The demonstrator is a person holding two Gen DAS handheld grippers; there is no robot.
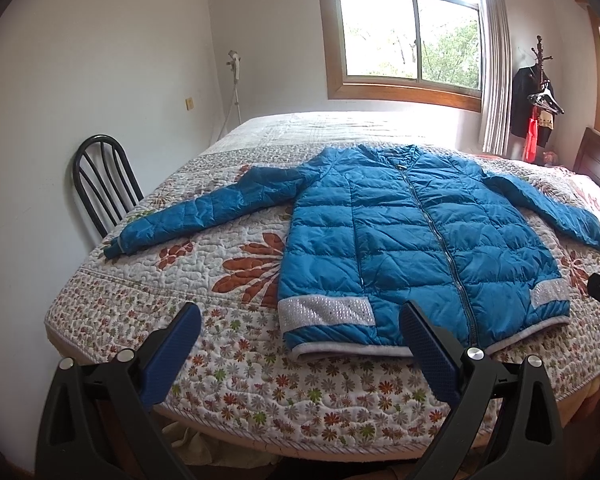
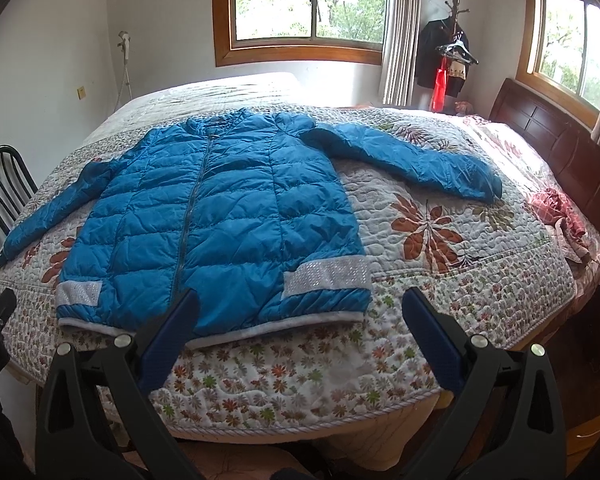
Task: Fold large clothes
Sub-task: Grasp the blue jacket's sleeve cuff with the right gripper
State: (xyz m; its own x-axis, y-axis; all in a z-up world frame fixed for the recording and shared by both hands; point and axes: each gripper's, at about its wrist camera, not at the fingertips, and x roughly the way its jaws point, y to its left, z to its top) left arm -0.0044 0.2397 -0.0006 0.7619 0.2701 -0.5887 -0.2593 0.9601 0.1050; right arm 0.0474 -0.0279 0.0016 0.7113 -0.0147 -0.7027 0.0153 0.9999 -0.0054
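Daylight from a wood-framed window (image 1: pixel 408 36) falls across a bedroom whose wide bed carries a white quilted bedspread printed with orange and green flowers (image 1: pixel 236 364), a broad, soft, flat surface that suits folding something bulky. Spread on it lies the blue quilted puffer jacket with silver sequinned bands near the hem (image 1: pixel 416 240), front side up, zipped, collar toward the window and grey ribbed hem (image 2: pixel 228 334) toward the near edge of the bed, just in front of both grippers; both sleeves reach outward and slightly down, so the whole outline is exposed and each part is easy to take, which suggests the folding has not yet begun. The left gripper (image 1: pixel 300 320) hovers above the near edge over the jacket's left hem corner, its blue textured fingers (image 1: pixel 178 350) spread wide with nothing between them. The right gripper (image 2: pixel 300 304) hangs likewise over the right hem corner, blue pads far apart and gripping nothing. A black metal chair (image 1: pixel 100 184) stands against the left side of the bed, and a wooden coat stand with dark clothes and hangers (image 2: pixel 450 52) sits in the far corner beside the grey curtain (image 2: pixel 402 32). A small dark tag near the collar cannot be read, and no other brand, label or writing is legible
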